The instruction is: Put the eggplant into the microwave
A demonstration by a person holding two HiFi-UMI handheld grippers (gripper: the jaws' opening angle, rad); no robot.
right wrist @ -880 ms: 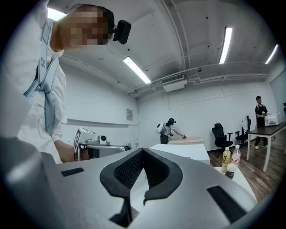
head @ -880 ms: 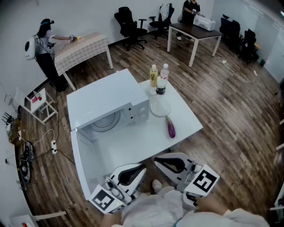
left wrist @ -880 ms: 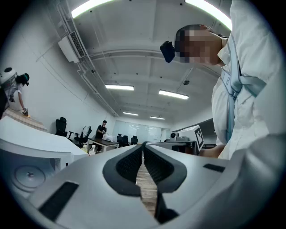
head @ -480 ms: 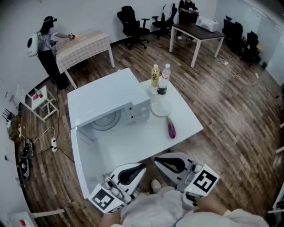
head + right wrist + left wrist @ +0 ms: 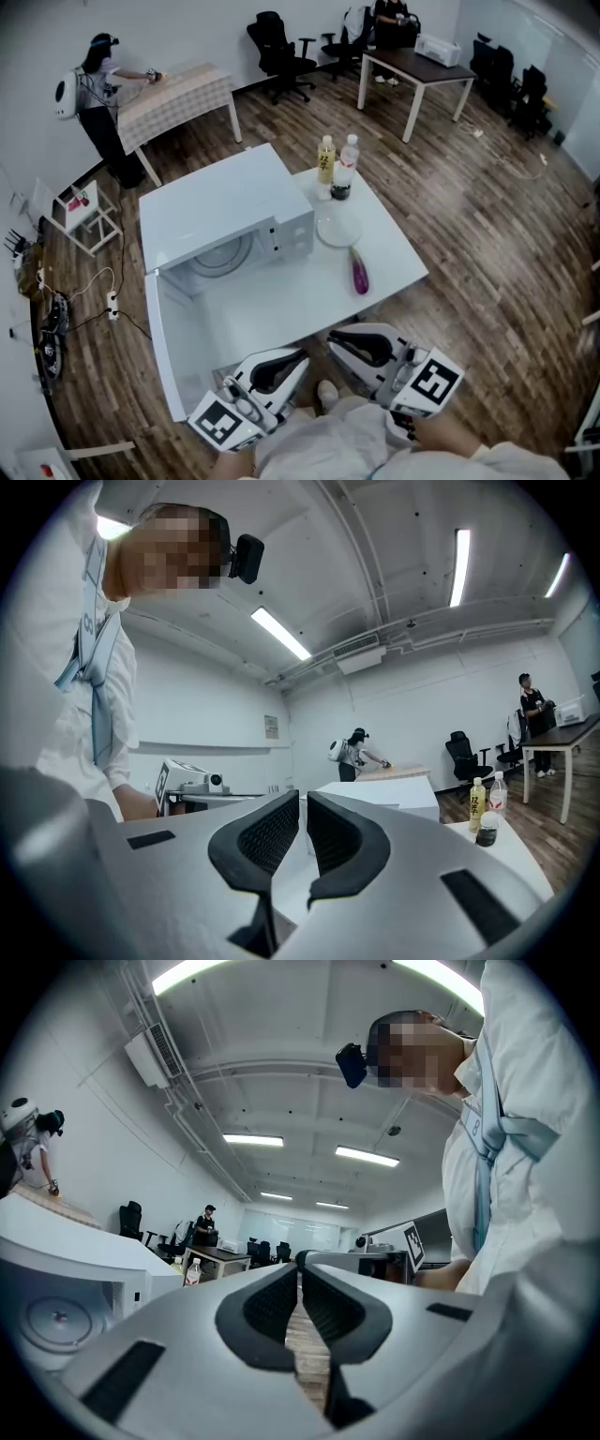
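Eggplant point(image 5: 360, 273): purple, lying flat on the white table point(image 5: 398, 267), outside the microwave point(image 5: 220, 206) and to its right. Its far end is just beside the plate point(image 5: 338, 228); contact cannot be confirmed.
Microwave: white, standing on the table's left part. Cavity open, with the glass turntable point(image 5: 223, 258) visible inside.
Door point(image 5: 167, 356): swung fully out towards the person, along the table's left edge.
Left gripper point(image 5: 298, 357): held level and low by the person's body, at the table's near edge. Its own view point(image 5: 300, 1283) shows the jaws pressed together with nothing between them.
Right gripper point(image 5: 332, 339): level, beside the left one, well apart from the eggplant. Its own view point(image 5: 305, 816) shows the pads point(image 5: 272, 832) drawn together on nothing.
Other items: a yellow bottle point(image 5: 324, 159), a clear bottle point(image 5: 348, 155) and a dark jar point(image 5: 339, 191) grouped at the table's far corner, beyond the plate.
Surroundings: wooden floor; another person point(image 5: 94, 89) at a checked table point(image 5: 178, 98) in the far left corner.
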